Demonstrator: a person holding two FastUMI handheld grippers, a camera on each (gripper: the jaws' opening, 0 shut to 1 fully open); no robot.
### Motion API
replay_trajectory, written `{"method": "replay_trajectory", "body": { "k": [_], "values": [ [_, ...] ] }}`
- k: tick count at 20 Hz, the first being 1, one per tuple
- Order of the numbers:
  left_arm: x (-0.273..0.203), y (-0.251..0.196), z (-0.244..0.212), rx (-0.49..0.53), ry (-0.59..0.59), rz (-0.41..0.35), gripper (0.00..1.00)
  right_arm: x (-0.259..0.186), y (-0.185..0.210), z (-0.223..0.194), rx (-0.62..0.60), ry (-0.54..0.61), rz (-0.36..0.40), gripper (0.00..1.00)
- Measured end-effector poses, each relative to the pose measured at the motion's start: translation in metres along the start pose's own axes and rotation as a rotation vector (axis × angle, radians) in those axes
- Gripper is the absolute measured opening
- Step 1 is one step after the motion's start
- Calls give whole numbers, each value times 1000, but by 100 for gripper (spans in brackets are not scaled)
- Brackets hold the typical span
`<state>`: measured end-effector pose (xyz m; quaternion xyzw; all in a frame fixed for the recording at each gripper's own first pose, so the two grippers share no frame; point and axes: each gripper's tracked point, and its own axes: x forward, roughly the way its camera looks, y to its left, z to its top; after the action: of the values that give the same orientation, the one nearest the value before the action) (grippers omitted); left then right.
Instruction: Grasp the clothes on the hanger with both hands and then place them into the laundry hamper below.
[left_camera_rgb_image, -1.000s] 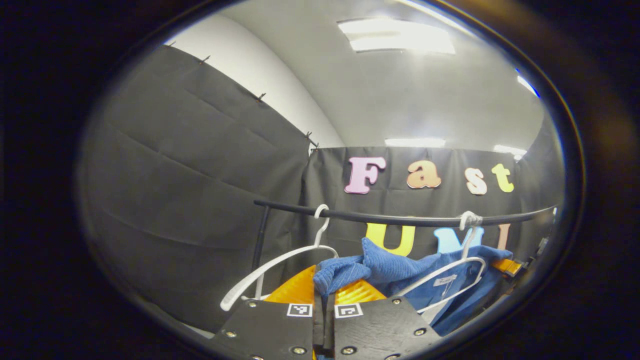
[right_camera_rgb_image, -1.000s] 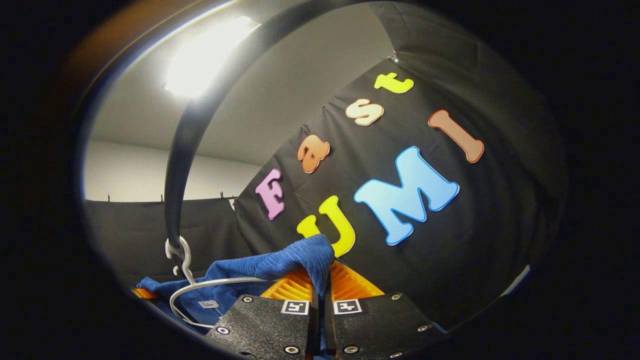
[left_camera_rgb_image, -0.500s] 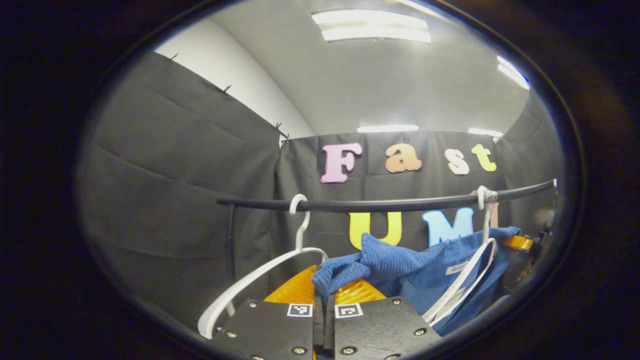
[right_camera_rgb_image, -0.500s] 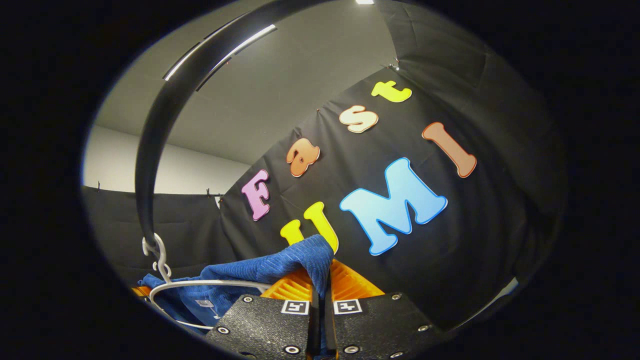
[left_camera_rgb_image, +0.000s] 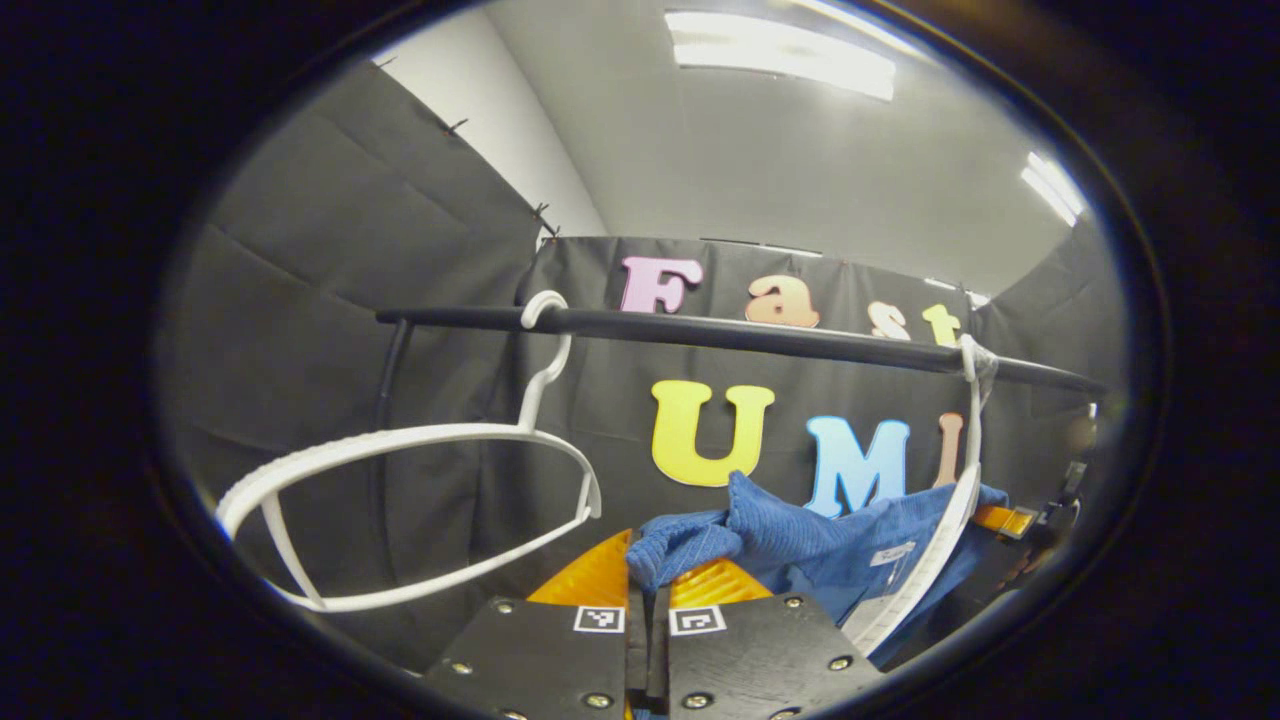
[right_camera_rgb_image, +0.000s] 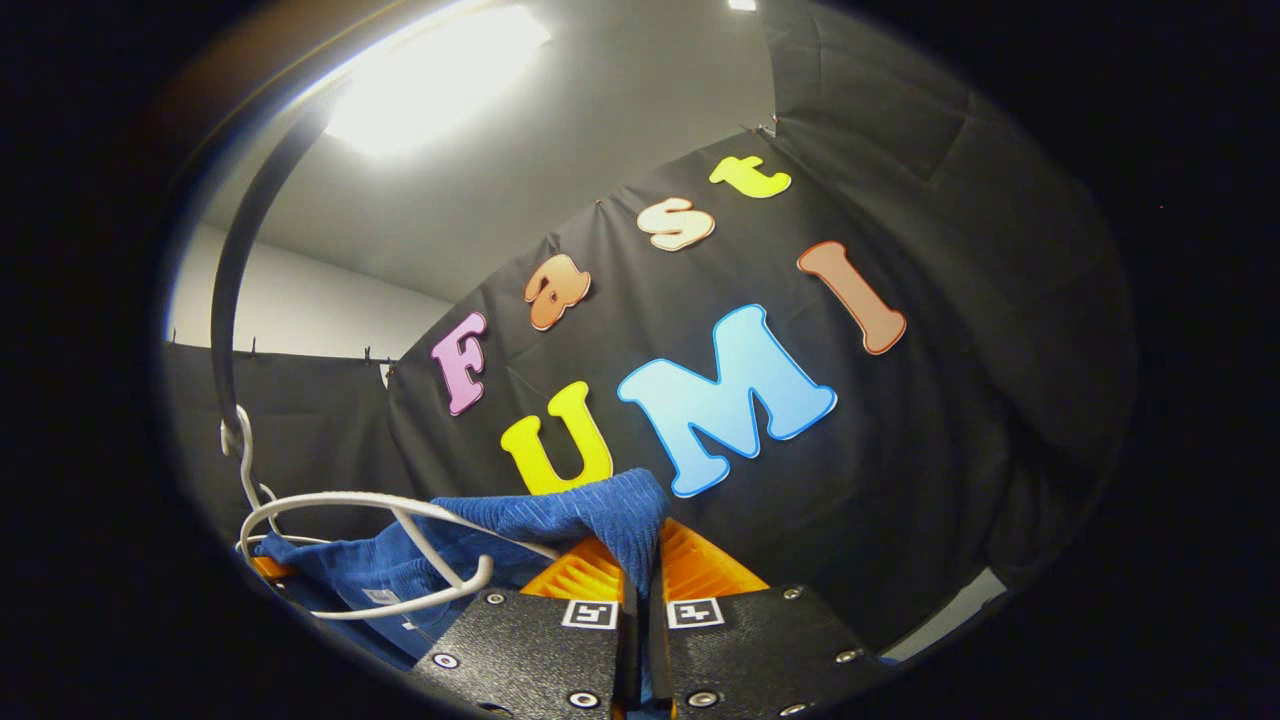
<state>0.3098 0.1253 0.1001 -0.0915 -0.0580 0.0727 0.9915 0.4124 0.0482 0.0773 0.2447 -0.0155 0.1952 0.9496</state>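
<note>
A blue ribbed garment (left_camera_rgb_image: 800, 535) stretches between both grippers. In the left gripper view my left gripper (left_camera_rgb_image: 648, 585) is shut on one bunched edge of it. The cloth runs right past a thin white hanger (left_camera_rgb_image: 955, 505) hooked on the black rail (left_camera_rgb_image: 740, 335), toward the other gripper's orange finger (left_camera_rgb_image: 1005, 520). In the right gripper view my right gripper (right_camera_rgb_image: 640, 575) is shut on the garment's other edge (right_camera_rgb_image: 600, 515). The same white hanger (right_camera_rgb_image: 370, 545) now lies over the cloth (right_camera_rgb_image: 390, 570), hook on the rail (right_camera_rgb_image: 225, 330). The hamper is out of sight.
A second, bare white hanger (left_camera_rgb_image: 400, 500) hangs from the rail at the left in the left gripper view, close to my left gripper. A black upright post (left_camera_rgb_image: 385, 400) holds the rail's left end. Black cloth walls enclose the space on all sides.
Both grippers have dropped below the rail, still shut on the garment. The cloth has slid down off its hanger, which has swung edge-on. The bare hanger now looms larger at the left.
</note>
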Motion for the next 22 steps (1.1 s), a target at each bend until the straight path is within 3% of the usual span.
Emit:
{"method": "replay_trajectory", "body": {
  "k": [4,5,6,7,14,22],
  "values": [
    [5,6,8,1,-9,-12,0,3,-7,-5,42,14,-14,4],
    [7,9,11,-12,-10,-20,6,4,-8,-6,58,25,-18,4],
    [10,14,10,-14,-3,-24,6,7,-9,-10,68,33,-21,4],
    [17,14,5,-4,11,-25,1,8,-10,-13,75,42,-26,4],
    [16,25,-32,2,85,-5,1,9,-23,-57,105,144,-74,4],
    [-36,34,-66,51,124,21,1,-26,-24,-102,35,231,-98,4]
  ]
}}
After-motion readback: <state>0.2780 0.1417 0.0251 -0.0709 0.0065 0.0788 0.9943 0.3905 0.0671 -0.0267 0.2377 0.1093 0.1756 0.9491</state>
